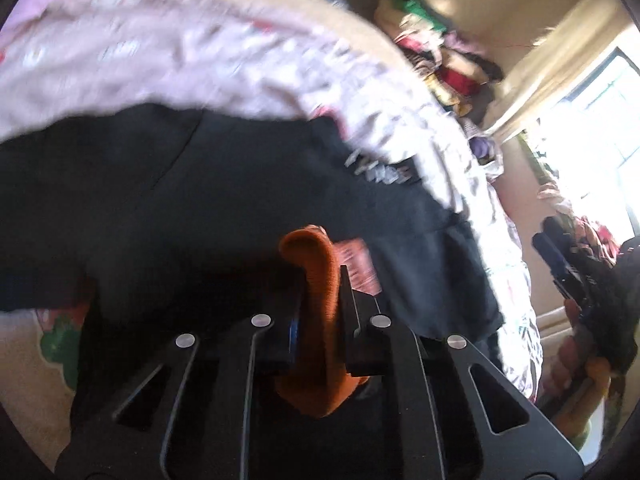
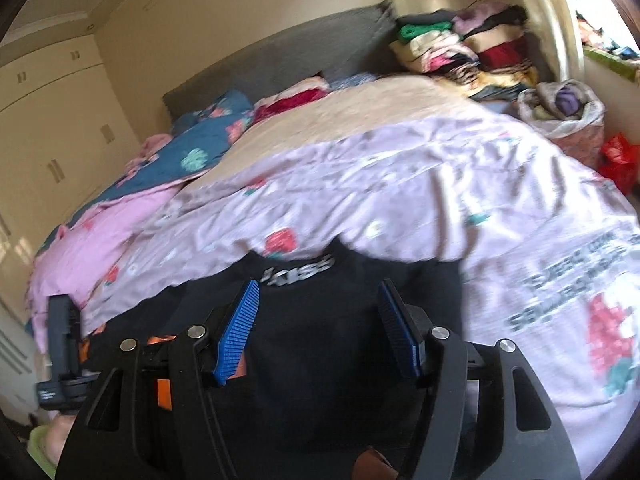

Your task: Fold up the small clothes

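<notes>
A small orange garment (image 1: 320, 344) is pinched between the fingers of my left gripper (image 1: 320, 288), which is shut on it; its folded end sticks up past the fingertips. Under it a black garment (image 1: 180, 208) with white lettering lies spread on the bed. In the right wrist view my right gripper (image 2: 319, 284) hovers over the same black garment (image 2: 320, 352). Its blue pads (image 2: 238, 332) stand wide apart with nothing between them. The left gripper (image 2: 60, 344) shows at the left edge of that view, with bits of orange cloth (image 2: 162, 394) beside it.
The bed carries a lilac flowered cover (image 2: 400, 184), a beige sheet (image 2: 340, 116) and a blue flowered quilt (image 2: 204, 140). Stacked folded clothes (image 2: 460, 44) and a bag of clothes (image 2: 568, 108) sit at the far right. Wardrobe doors (image 2: 48, 120) stand at the left.
</notes>
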